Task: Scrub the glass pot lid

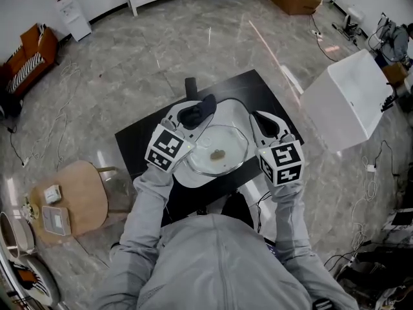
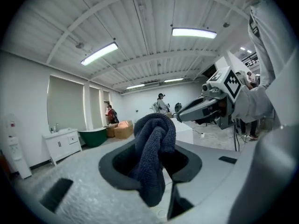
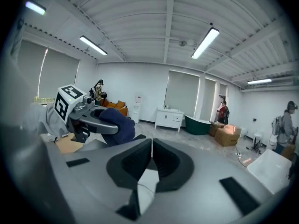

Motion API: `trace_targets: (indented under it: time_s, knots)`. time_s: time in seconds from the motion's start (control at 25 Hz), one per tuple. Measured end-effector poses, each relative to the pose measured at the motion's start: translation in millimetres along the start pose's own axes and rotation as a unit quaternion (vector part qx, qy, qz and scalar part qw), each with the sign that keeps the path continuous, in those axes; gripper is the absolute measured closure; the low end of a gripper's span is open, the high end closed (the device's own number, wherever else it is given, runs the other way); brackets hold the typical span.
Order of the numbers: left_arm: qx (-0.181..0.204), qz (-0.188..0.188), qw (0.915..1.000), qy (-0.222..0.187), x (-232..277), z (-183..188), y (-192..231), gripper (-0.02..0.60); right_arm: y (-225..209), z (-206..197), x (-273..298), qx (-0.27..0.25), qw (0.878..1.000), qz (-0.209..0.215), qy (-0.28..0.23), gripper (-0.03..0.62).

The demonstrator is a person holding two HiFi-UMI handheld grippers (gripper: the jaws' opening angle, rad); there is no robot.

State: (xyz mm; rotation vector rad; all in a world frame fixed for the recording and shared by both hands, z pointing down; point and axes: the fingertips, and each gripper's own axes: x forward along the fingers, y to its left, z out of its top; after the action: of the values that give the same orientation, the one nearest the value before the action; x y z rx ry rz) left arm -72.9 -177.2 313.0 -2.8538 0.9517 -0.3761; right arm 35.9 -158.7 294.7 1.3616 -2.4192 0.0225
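A wide room with a pale marble floor (image 1: 161, 50) surrounds a small black table (image 1: 139, 141), which stands alone with free floor on all sides; a white box (image 1: 348, 99) sits off to the right and a round wooden stool (image 1: 80, 196) to the left, both well apart from the work. On the table lies a white pad (image 1: 184, 176), and the glass pot lid (image 1: 219, 148) rests on it, between the two tools and close to the table's near edge. The lid is likely stiff, smooth, slippery when wet and breakable, so it is best steadied at its rim rather than pressed hard in the middle, and kept from sliding toward that edge. The left gripper (image 1: 197, 113) is clamped on a dark blue cloth (image 2: 152, 157), soft and bunched, which bulges out past the jaws just above the lid's far left rim. The right gripper (image 3: 150, 157) has its jaws pressed together with nothing between them, just beside the lid's right rim. A small brown smear (image 1: 218, 154) marks the lid's centre, unscrubbed
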Motion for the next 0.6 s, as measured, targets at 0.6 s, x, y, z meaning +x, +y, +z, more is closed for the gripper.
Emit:
trace_targets:
  time_s: [0.6]
  knots:
    - [0.049,0.120,0.9914,-0.020,-68.2,61.2,44.0,0.451,8.6,70.3,-17.4,-0.038,0.997,0.000,-0.068,0.563]
